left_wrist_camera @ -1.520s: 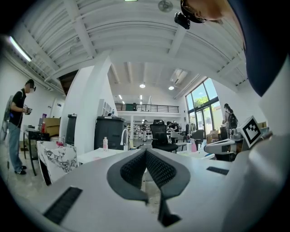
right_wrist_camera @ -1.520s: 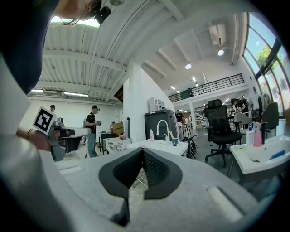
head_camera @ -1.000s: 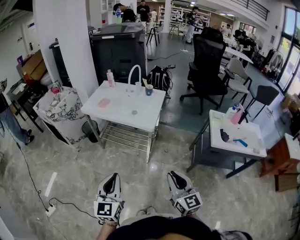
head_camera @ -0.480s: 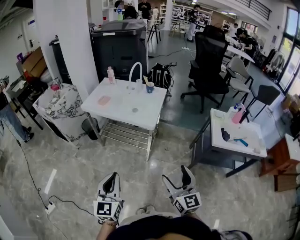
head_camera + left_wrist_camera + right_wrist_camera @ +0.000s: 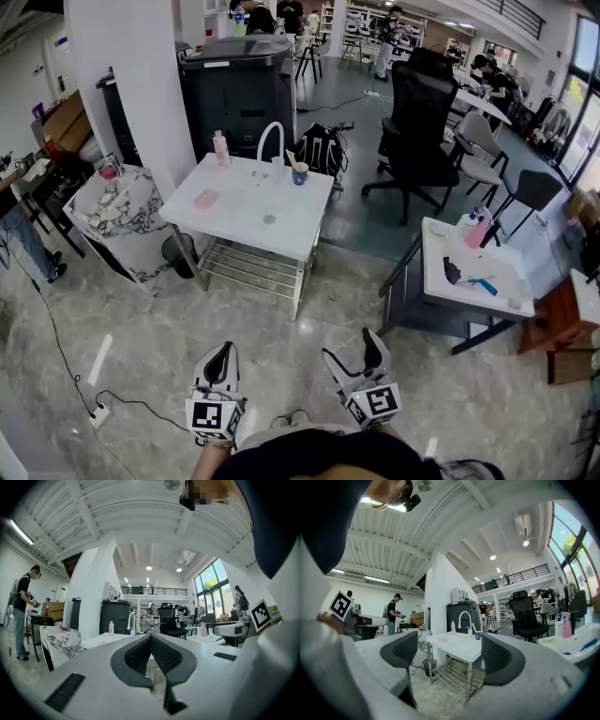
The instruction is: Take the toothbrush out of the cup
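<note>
A small dark blue cup (image 5: 298, 174) with a light toothbrush (image 5: 292, 161) standing in it sits at the far right corner of a white table (image 5: 234, 214), several steps ahead of me. The right gripper view shows the same cup (image 5: 478, 635) on the table (image 5: 457, 645). Both grippers hang low in front of my body, far from the table. My left gripper (image 5: 222, 359) is shut, its pads (image 5: 151, 654) pressed together on nothing. My right gripper (image 5: 351, 353) has its jaws opening wide, with nothing between them.
On the table stand a white faucet arch (image 5: 270, 141), a pink bottle (image 5: 220, 148) and a pink flat item (image 5: 206, 199). A black office chair (image 5: 417, 122), a second white table (image 5: 473, 272) at right, a marble-patterned bin (image 5: 122, 220) and a floor cable (image 5: 66, 361) surround it.
My right gripper's jaws went from shut to wide apart. The left gripper stayed still and shut. The view shifted only slightly.
</note>
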`<action>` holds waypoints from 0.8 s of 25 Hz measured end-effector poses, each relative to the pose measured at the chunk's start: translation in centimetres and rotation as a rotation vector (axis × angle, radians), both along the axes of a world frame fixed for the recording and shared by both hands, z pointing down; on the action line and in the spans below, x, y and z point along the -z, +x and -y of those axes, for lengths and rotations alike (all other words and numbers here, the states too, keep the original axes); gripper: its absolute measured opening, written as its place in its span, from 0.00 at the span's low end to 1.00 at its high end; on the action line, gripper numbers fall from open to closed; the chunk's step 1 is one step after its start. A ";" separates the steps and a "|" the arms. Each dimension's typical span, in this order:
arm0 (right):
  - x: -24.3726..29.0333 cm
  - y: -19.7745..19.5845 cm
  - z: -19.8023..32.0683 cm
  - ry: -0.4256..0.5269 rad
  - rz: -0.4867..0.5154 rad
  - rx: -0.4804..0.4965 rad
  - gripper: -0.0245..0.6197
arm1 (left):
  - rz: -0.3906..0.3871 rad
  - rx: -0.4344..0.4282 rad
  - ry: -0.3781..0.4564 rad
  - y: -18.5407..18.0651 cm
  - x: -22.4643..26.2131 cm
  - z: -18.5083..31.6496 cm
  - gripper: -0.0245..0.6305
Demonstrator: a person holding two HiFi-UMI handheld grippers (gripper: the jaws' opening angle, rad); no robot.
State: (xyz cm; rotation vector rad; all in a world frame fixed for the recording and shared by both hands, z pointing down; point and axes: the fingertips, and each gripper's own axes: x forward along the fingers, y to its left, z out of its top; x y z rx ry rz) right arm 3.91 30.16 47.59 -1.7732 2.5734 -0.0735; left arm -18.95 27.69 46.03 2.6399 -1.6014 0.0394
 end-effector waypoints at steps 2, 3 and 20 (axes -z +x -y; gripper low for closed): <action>-0.1 0.3 0.6 -0.003 0.001 -0.001 0.67 | 0.001 0.001 -0.004 0.2 -0.2 0.5 0.04; -0.1 0.4 0.9 -0.004 0.002 -0.002 0.67 | 0.001 0.001 -0.005 0.4 -0.3 0.8 0.04; -0.4 3.8 7.5 0.009 -0.017 0.047 0.67 | 0.000 0.020 -0.023 4.2 -1.7 6.2 0.04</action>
